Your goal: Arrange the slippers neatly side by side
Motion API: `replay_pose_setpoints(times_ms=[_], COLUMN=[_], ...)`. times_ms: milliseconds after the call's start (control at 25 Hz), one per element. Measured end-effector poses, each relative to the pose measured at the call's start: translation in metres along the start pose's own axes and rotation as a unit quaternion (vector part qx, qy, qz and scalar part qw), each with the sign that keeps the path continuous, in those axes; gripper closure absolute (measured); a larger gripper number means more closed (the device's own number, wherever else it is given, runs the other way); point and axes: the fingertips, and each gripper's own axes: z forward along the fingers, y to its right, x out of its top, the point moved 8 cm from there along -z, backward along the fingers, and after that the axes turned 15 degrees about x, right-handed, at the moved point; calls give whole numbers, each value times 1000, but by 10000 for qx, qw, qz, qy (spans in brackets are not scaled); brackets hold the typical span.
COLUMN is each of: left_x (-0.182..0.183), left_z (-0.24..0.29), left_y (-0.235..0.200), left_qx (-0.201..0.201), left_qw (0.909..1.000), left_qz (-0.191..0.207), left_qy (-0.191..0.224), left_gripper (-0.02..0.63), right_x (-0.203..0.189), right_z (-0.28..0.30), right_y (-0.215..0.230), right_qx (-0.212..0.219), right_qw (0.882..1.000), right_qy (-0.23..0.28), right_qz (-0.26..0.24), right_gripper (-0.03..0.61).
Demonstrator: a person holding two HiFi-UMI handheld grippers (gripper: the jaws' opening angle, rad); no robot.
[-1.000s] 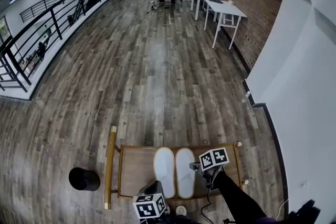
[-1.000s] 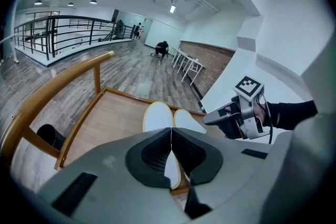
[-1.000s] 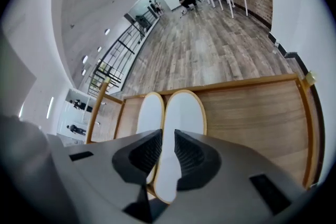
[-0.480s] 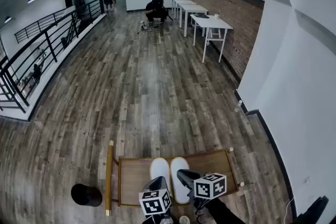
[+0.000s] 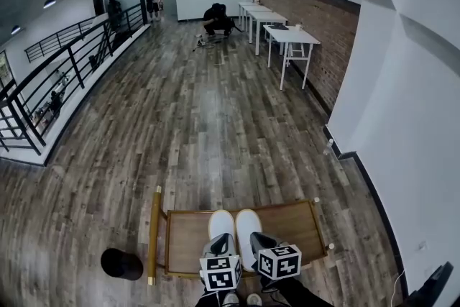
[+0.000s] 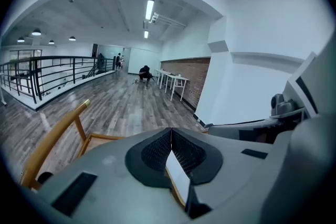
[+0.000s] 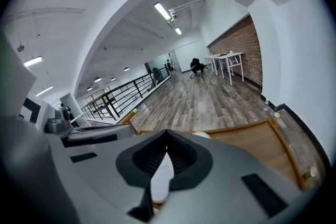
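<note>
Grey left hand-held gripper (image 6: 170,130) — black ribbed pads (image 6: 156,152), marker cube (image 5: 221,273)

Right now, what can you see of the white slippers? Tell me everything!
The two white slippers look soft, like cloth, with rounded toes pointing away from the person. They lie flat, side by side and close together, on a brown wooden tray with a raised edge. In the head view their near ends are hidden behind the left claw and the right claw, so I cannot tell whether the claws touch them.
</note>
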Motion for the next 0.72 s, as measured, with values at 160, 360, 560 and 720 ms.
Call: replay_pose_setpoints(times_ms=[160,360,560,720], left_x=[2,6,6,4], left_z=[-6,-8,-11,-12], left_y=[0,-3,-4,-3], left_qx=[110,128,122,129], left_qw=[9996,9994,9993,9993], left_qz=[155,124,64,92], left_qy=[190,292,350,326], left_gripper=[609,609,609,609], right_x=[2,5,4,5], right_z=[-2,0,-1,-3], right_y=[-1,-5,-8,-7], right_qx=[-106,-146,-154,-145], right_qw=[9998,9997,9996,9995], right_qy=[72,138,133,152], right_qz=[-124,-150,-202,-217], right_gripper=[580,580,580,580])
